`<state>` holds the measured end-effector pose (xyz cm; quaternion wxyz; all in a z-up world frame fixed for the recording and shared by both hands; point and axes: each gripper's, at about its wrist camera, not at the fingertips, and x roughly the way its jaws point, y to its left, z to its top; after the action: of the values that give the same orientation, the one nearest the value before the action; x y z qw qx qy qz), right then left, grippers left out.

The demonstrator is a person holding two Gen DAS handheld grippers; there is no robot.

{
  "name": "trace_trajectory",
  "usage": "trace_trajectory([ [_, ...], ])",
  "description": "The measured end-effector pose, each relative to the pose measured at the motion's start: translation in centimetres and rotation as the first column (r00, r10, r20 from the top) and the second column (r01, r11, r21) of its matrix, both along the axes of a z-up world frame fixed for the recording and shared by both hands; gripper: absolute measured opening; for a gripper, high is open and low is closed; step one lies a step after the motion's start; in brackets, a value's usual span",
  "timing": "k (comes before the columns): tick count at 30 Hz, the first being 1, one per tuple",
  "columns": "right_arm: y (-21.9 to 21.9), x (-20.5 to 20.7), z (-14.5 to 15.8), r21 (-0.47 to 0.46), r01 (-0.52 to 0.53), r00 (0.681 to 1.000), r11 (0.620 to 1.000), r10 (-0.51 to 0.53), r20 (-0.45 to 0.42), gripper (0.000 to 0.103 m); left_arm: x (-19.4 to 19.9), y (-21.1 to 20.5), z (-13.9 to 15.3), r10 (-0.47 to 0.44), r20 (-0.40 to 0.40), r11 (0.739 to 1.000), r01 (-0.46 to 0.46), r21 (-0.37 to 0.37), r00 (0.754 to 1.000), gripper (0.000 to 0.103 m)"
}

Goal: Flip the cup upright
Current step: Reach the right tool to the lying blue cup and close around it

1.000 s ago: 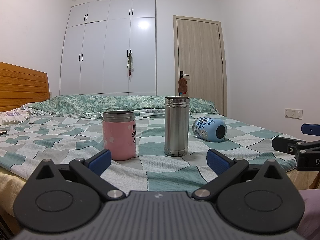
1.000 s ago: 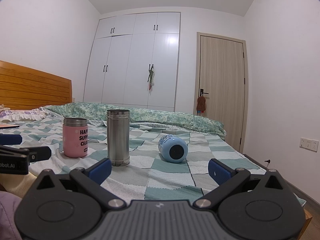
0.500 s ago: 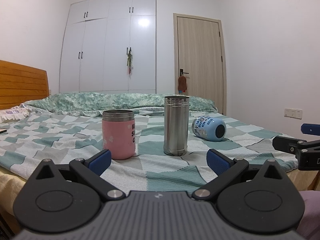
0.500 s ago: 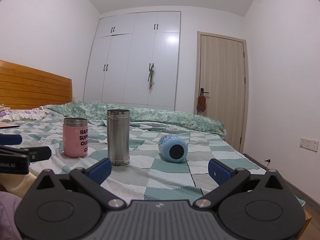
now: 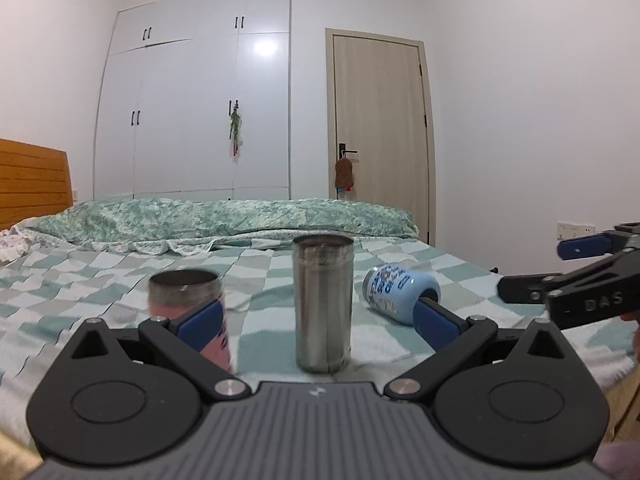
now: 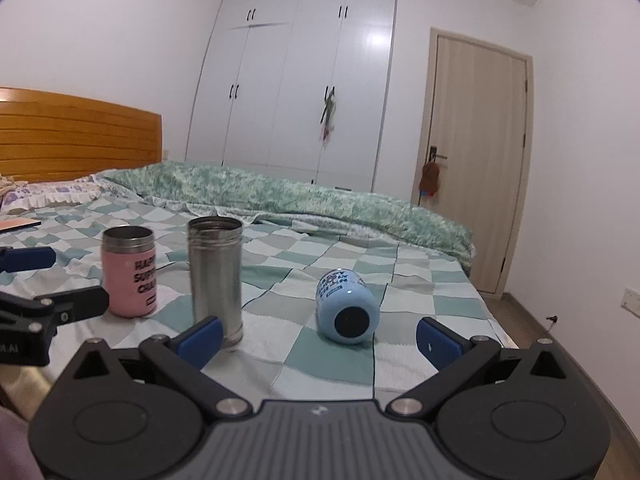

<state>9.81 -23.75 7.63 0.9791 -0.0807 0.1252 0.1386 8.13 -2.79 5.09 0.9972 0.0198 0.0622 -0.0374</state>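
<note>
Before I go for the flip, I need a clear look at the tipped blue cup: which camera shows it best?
The right wrist view: the blue cup lies unobstructed on the bed, dark round end facing the camera. In the left wrist view one of the left gripper's fingers overlaps its near end.

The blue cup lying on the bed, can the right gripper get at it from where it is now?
Probably yes. The right gripper is open and the blue cup lies just ahead with bare bed around it; the steel cup stands off to the left.

The light-blue cup (image 6: 346, 306) lies on its side on the checkered bedspread (image 6: 332, 360), base toward the camera.
</note>
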Motion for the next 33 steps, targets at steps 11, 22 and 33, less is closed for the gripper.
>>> trace_trajectory([
  [11,0.3,13.0,1.6,-0.048,-0.032,0.979,0.998,0.022,-0.204,0.103,8.8,-1.7,2.0,-0.013,-0.034,0.999,0.015,0.036,0.999,0.103],
  [22,3.3,25.3,-1.1,-0.107,-0.068,0.927,0.992,0.023,-0.375,0.102,15.0,-0.7,-0.1,-0.055,-0.116,0.998,0.059,0.029,0.992,0.103],
  [33,4.1,29.2,-4.3,-0.118,-0.031,0.870,0.993,-0.032,-0.492,0.083,14.7,-0.9,-0.1,-0.049,-0.126,0.998,0.054,0.042,0.991,0.103],
])
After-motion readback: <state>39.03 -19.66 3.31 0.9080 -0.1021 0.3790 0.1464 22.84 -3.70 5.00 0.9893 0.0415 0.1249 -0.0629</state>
